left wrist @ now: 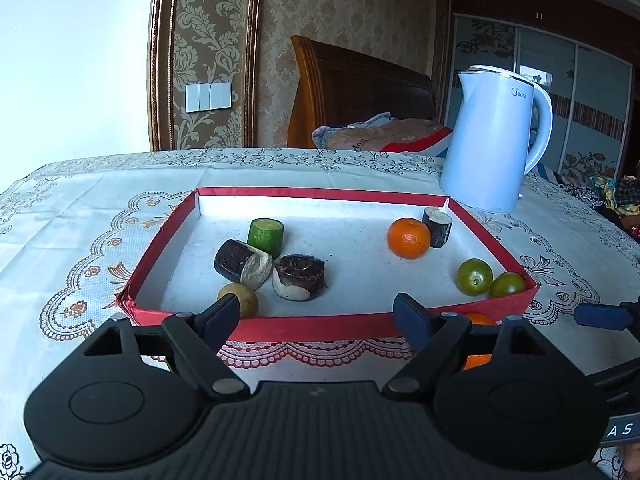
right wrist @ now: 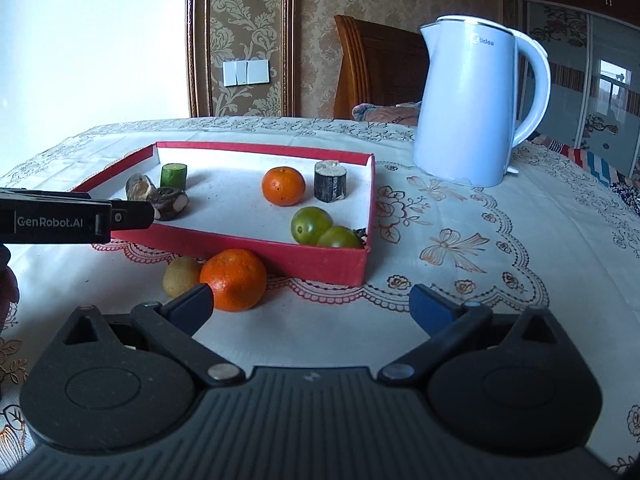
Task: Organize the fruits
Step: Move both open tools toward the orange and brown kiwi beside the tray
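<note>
A red-walled tray holds an orange, two green fruits, a green cut piece, dark cut pieces and a yellowish fruit. Outside the tray's front wall lie a second orange and a yellow fruit. My left gripper is open and empty at the tray's front wall. My right gripper is open and empty, its left finger next to the outside orange.
A white electric kettle stands on the lace tablecloth behind and right of the tray. The left gripper's body reaches in from the left in the right wrist view. A bed headboard stands behind the table.
</note>
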